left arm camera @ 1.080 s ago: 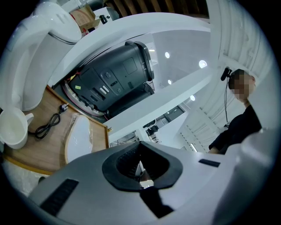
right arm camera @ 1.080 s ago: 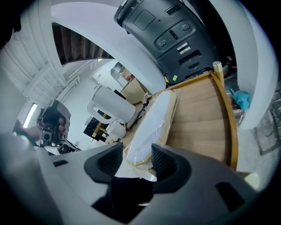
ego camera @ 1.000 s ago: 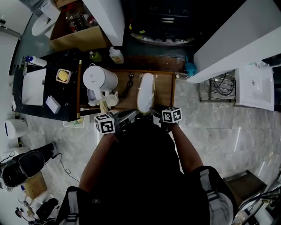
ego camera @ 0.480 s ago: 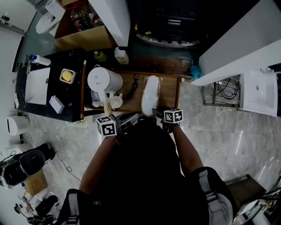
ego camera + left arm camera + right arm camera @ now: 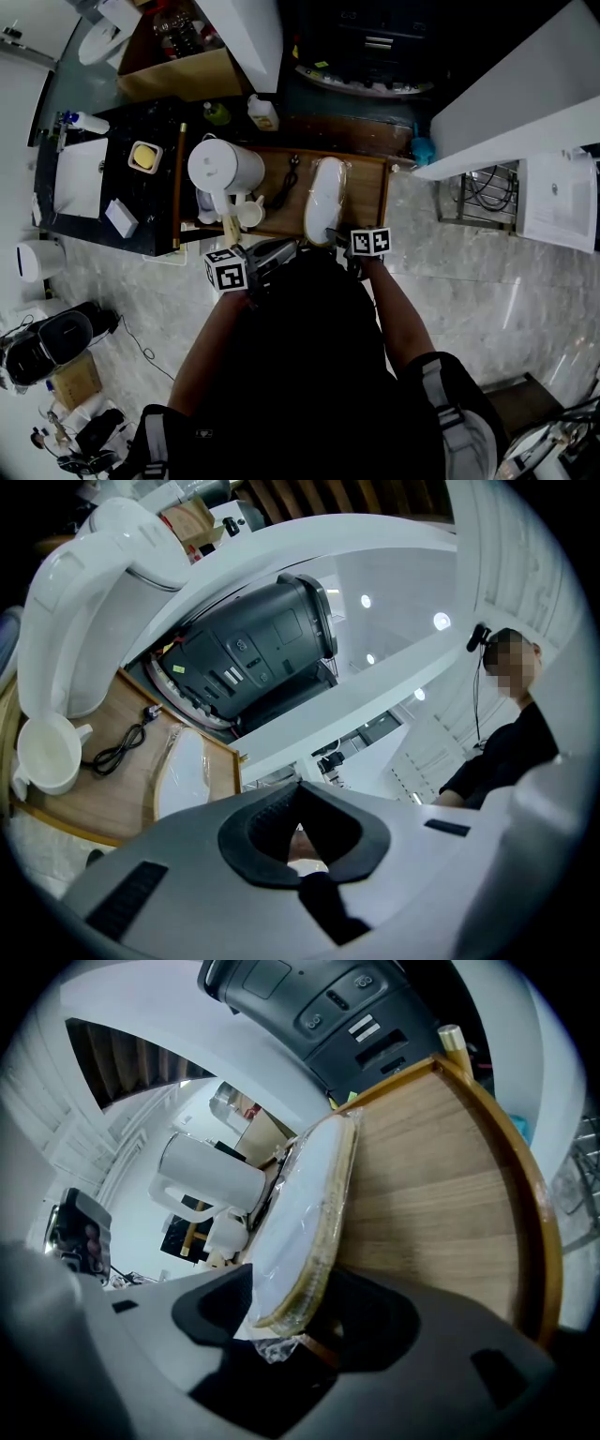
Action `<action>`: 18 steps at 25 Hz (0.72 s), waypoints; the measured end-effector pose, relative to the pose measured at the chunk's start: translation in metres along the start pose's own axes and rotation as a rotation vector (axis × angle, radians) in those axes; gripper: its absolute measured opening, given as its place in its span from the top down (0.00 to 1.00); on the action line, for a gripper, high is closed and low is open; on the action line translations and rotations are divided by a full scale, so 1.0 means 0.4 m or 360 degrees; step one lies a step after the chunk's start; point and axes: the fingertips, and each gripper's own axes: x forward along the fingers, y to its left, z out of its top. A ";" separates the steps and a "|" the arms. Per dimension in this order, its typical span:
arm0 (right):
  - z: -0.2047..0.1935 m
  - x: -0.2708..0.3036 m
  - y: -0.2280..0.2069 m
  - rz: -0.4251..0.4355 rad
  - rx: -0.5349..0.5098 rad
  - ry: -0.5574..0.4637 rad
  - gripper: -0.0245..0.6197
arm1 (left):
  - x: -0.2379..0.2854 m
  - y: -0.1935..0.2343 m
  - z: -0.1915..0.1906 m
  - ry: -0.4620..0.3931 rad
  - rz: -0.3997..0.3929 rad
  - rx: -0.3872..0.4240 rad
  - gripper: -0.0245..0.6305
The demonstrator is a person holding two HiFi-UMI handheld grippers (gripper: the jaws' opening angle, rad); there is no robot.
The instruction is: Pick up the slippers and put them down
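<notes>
A pair of white slippers (image 5: 325,197) wrapped in clear plastic lies on the wooden tray (image 5: 370,202), right of a black cable (image 5: 286,183). My right gripper (image 5: 335,236) is at the slippers' near end. In the right gripper view its jaws stand wide, one on each side of the slippers' (image 5: 291,1213) tip, and the pads do not press on it. The slippers rest on the tray (image 5: 450,1204). My left gripper (image 5: 286,248) hovers at the tray's near edge, left of the slippers (image 5: 183,771), with its jaws closed on nothing.
A white kettle (image 5: 223,169) and a small white cup (image 5: 247,216) stand on the tray's left half. A black counter (image 5: 141,202) with a sink lies further left. A white ledge (image 5: 497,112) runs to the right. A person in black (image 5: 506,733) stands nearby.
My right gripper has sunk slightly at the slippers' near end. The left gripper stays where it was, and the slippers lie unmoved on the tray.
</notes>
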 end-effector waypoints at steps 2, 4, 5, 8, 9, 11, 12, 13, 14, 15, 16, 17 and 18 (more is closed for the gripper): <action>0.001 0.004 -0.001 0.0006 0.0016 0.0008 0.56 | -0.003 0.003 0.000 -0.0002 0.0008 -0.0008 0.95; 0.003 0.007 0.002 0.0017 0.0025 0.0019 0.56 | -0.007 0.003 0.001 -0.0001 0.0018 -0.0013 0.95; 0.003 0.008 0.003 0.0021 0.0032 0.0027 0.56 | -0.009 0.004 0.002 -0.0001 0.0020 -0.0012 0.95; 0.003 0.013 0.002 0.0027 0.0052 0.0048 0.56 | -0.013 0.008 -0.001 -0.0005 0.0019 -0.0013 0.95; 0.003 0.015 -0.001 0.0024 0.0057 0.0055 0.56 | -0.014 0.009 -0.003 -0.0005 0.0020 -0.0015 0.95; 0.003 0.018 -0.005 0.0010 0.0063 0.0069 0.58 | -0.017 0.010 -0.005 -0.0005 0.0023 -0.0017 0.95; 0.002 0.018 -0.007 0.0001 0.0065 0.0076 0.60 | -0.019 0.010 -0.007 -0.0005 0.0024 -0.0019 0.95; 0.001 0.018 -0.009 -0.0008 0.0064 0.0081 0.61 | -0.021 0.010 -0.009 -0.0006 0.0027 -0.0021 0.95; 0.000 0.018 -0.011 -0.0019 0.0061 0.0083 0.62 | -0.025 0.011 -0.011 -0.0009 0.0029 -0.0025 0.95; -0.001 0.018 -0.012 -0.0030 0.0057 0.0084 0.64 | -0.029 0.012 -0.012 -0.0011 0.0031 -0.0028 0.95; -0.002 0.018 -0.014 -0.0039 0.0054 0.0084 0.65 | -0.033 0.014 -0.014 -0.0013 0.0033 -0.0028 0.95; -0.002 0.018 -0.015 -0.0047 0.0053 0.0082 0.66 | -0.036 0.016 -0.014 -0.0014 0.0034 -0.0027 0.95; -0.002 0.018 -0.016 -0.0052 0.0055 0.0079 0.66 | -0.038 0.017 -0.015 -0.0015 0.0035 -0.0027 0.95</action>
